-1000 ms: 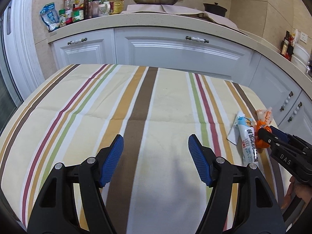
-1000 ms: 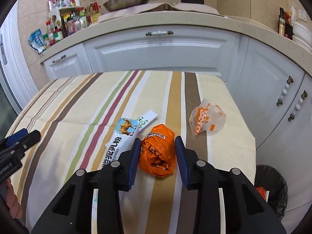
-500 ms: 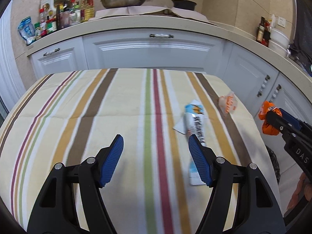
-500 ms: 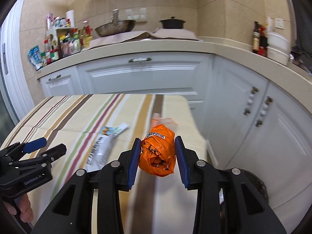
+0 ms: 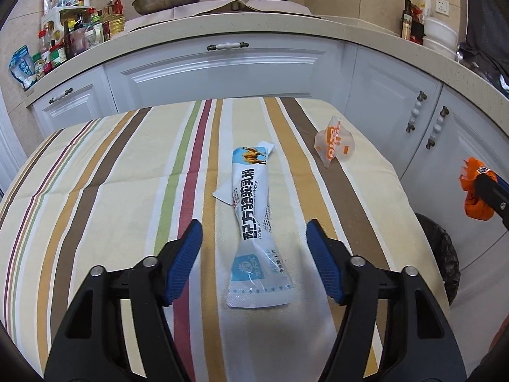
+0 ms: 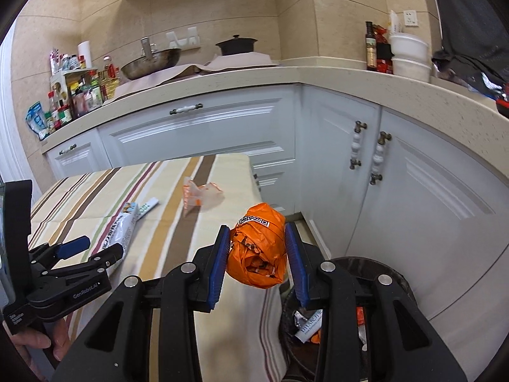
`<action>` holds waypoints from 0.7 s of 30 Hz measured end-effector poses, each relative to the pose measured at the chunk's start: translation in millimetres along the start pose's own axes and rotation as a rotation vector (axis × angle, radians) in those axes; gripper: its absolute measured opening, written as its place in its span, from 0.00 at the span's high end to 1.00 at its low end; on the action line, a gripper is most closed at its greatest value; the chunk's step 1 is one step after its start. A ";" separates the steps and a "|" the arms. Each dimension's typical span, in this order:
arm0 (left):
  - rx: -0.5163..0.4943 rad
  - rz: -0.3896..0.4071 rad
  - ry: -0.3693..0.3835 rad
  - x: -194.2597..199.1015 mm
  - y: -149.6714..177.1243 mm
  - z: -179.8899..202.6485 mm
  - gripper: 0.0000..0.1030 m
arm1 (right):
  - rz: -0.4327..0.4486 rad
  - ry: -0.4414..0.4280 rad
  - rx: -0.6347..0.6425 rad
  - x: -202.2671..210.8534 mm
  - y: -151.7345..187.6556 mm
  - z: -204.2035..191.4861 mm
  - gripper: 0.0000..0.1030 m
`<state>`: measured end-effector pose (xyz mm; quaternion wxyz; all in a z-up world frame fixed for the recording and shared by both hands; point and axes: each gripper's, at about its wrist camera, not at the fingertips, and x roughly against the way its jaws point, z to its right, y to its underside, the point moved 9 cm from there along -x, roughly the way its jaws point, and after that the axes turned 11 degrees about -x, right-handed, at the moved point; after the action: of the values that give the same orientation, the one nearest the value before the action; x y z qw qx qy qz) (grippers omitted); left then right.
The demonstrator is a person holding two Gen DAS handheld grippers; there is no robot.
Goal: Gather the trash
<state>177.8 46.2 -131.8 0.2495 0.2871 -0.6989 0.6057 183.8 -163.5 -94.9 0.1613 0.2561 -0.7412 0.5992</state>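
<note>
Right wrist view: the right hand-held gripper grips the orange wrapper; released short of the bin, it would land on the floor. The left hand-held gripper, jaws closing, straddles the powder sachet untouched and may skid it along the bench.

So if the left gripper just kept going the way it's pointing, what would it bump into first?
Most likely the long white milk-powder sachet, which lies on the striped tablecloth between the closing jaws of the left gripper, which are not yet touching it. Depth is hard to judge.

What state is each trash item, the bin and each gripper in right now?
Orange wrapper: clamped in right gripper, off the table.
Milk powder sachet: flat on tablecloth, between the closing left gripper jaws, untouched.
Clear orange-print bag: lying on tablecloth.
Trash bin: open, holds trash.
</note>
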 end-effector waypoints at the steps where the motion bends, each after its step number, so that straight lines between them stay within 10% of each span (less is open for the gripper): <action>1: -0.004 -0.004 -0.001 -1.2 0.5 1.4 0.52 | -0.001 0.000 -0.004 -0.1 0.8 2.2 0.65; 7: -0.007 -0.010 0.014 -3.5 0.6 4.1 0.86 | 0.000 -0.003 -0.015 -0.1 2.8 7.6 0.65; 21: -0.023 0.061 0.014 22.6 -11.9 2.7 0.92 | 0.027 -0.001 -0.003 8.1 -2.4 4.8 0.65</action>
<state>170.1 40.1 -108.1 0.2392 0.2586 -0.7124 0.6070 178.9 -170.0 -89.6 0.1532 0.2461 -0.7455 0.6002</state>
